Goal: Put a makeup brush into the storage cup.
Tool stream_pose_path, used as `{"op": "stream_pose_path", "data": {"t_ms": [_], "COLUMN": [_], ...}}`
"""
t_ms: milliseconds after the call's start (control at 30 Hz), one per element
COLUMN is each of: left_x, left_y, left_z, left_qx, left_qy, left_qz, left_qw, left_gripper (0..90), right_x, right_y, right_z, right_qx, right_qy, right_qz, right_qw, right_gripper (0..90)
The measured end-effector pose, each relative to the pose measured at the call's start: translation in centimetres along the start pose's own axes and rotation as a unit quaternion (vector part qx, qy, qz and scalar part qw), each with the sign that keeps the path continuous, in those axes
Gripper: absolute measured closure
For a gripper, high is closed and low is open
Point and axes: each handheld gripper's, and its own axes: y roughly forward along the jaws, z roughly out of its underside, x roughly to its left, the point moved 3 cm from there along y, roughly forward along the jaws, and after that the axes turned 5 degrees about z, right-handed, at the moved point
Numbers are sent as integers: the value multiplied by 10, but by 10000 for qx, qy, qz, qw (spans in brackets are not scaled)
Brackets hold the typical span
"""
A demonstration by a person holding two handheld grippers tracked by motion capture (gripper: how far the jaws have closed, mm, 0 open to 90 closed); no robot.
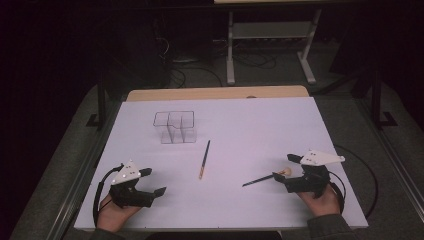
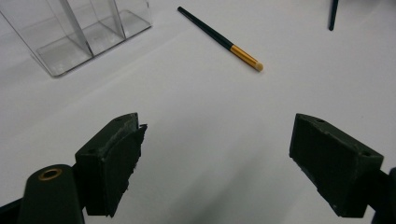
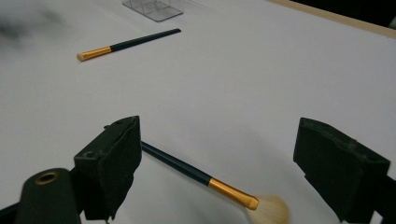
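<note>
I'm holding my left gripper point(image 2: 215, 158) wide open over bare table point(image 1: 250, 125), the small brush point(image 2: 219, 38) and clear organizer point(image 2: 74, 32) lying ahead. My right gripper point(image 3: 219, 172) is gaping around the fan brush point(image 3: 205, 179); I judge closing on its handle comes next.

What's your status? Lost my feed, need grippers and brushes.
Left gripper open, empty. Right gripper open, straddling fan brush on the table. Slim brush lies mid-table, clear organizer beyond. Nothing in the way.
</note>
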Motion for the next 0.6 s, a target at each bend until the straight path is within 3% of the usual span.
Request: {"op": "stream_pose_path", "data": {"t_ms": [600], "left_x": [-1], "left_y": [1], "left_z": [0], "left_qx": [-7], "left_qy": [-3], "left_qz": [-8], "left_qw": [10000], "left_gripper": [162], "right_x": [0], "right_y": [-1], "right_z": [0], "right_qx": [1], "right_qy": [-4], "right_qz": [3], "right_qw": [10000], "right_gripper": [142]}}
